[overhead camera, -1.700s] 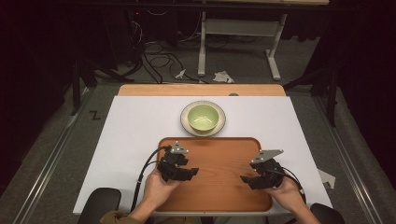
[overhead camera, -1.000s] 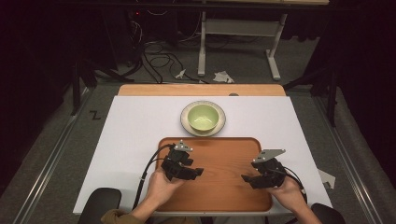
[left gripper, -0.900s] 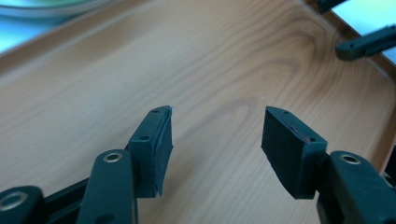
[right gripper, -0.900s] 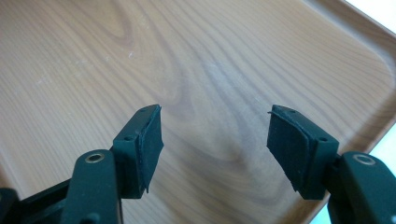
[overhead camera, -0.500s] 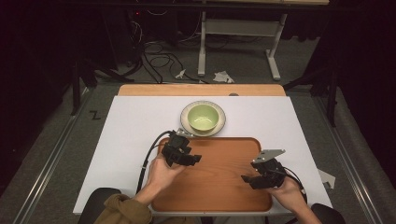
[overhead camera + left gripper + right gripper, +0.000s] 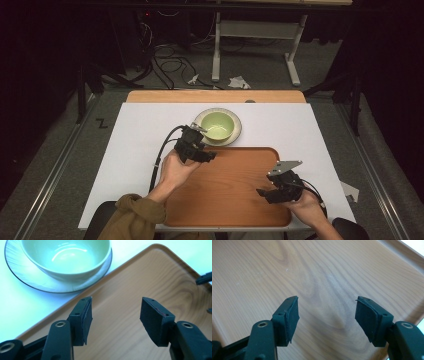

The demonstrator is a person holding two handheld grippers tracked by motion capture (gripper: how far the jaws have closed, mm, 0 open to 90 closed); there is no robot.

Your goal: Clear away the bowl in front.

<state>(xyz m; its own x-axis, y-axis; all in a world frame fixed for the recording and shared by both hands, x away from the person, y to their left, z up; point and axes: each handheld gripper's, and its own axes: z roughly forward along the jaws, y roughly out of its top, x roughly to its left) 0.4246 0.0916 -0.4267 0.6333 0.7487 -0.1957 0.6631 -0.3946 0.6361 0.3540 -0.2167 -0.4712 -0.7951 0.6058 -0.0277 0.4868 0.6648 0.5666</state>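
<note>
Two grippers are over a wooden tray (image 6: 225, 190) that lies at the near edge of a white table (image 6: 135, 135). The left gripper (image 6: 207, 156) sits at the tray's far left corner, just beside a green bowl (image 6: 218, 125). The bowl stands on a grey plate (image 6: 235, 136), and the plate rests on the white surface just past the tray's far edge, touching or nearly touching the rim there. The left gripper's jaws have just been opening and now stand wide, with nothing between them. In the left gripper view the gripper (image 6: 115, 315) hangs over the tray's rim, with the bowl (image 6: 67, 257) and plate (image 6: 30, 280) ahead to the upper left, apart from the pads. The left hand (image 6: 175, 170) holds the gripper from behind, a mustard sleeve (image 6: 132, 215) trailing back to the near edge.

The right gripper (image 6: 265, 192) is over the tray near its right edge, toward the near right corner, held by the right hand (image 6: 307, 207). Its jaws are also spread wide and empty; in the right gripper view the gripper (image 6: 327, 312) has bare tray wood (image 6: 287, 272) between and beyond the pads. The two grippers are well apart, and the right one is far from the bowl.
</note>
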